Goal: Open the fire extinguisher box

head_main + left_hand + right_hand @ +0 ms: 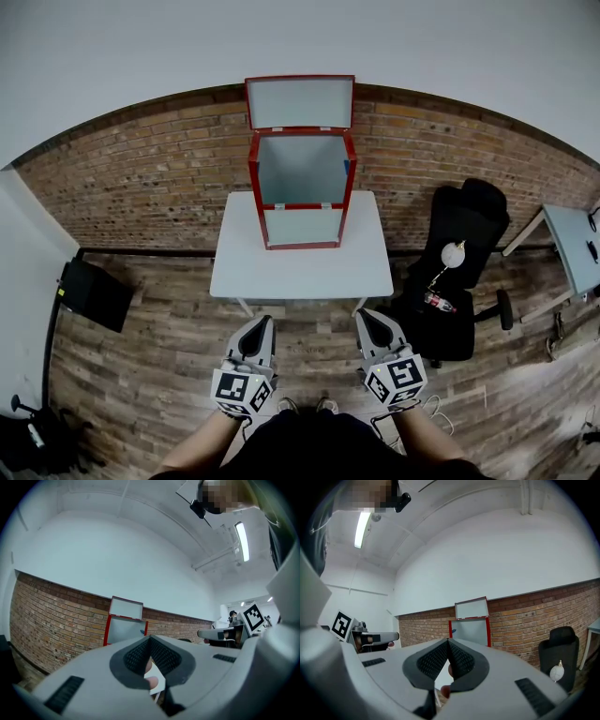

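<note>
Head view: red box (302,172), lid (300,102) up

head view looks down from behind left claw (261,320) and right claw (365,314). both gripper views face level; all share the box (302,169) far ahead.

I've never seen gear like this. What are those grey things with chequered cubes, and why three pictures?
No robot here: a person holds a two-jaw tool in each hand, the left gripper and the right gripper. One picture comes from a camera on the person's head, looking down; the other two from cameras riding on each gripper. Both grippers are shut and hold nothing. Ahead, a white table bears a red box, its lid up and front flap down.
</note>
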The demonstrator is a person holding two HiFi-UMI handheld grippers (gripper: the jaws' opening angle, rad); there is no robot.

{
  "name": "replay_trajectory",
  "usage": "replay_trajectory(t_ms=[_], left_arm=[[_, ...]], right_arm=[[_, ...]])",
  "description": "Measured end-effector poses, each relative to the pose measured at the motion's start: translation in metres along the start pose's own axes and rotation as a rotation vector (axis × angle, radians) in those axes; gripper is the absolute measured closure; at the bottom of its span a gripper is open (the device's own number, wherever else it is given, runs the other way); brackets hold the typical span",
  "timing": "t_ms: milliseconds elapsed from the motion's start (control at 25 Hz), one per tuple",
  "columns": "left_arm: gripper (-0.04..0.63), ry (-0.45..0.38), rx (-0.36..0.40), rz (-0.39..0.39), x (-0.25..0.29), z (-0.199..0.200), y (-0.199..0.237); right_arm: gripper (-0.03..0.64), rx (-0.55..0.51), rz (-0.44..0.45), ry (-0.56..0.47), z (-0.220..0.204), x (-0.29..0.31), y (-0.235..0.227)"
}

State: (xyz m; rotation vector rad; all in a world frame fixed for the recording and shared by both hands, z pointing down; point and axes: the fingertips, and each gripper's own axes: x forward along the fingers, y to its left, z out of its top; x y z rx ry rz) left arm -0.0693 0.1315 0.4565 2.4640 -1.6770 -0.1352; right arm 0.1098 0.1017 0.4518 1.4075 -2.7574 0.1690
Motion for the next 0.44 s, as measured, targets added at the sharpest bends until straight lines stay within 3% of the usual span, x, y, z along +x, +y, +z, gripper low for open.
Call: replay_trajectory(t_ms=[440], left_arm=[[0.581,-0.003,0.013,-0.003,-0.0021,0.0025,-0.0097]], right_arm=[[0.598,-0.008,0.005,0.001,0.0031,-0.0105,-0.0015]])
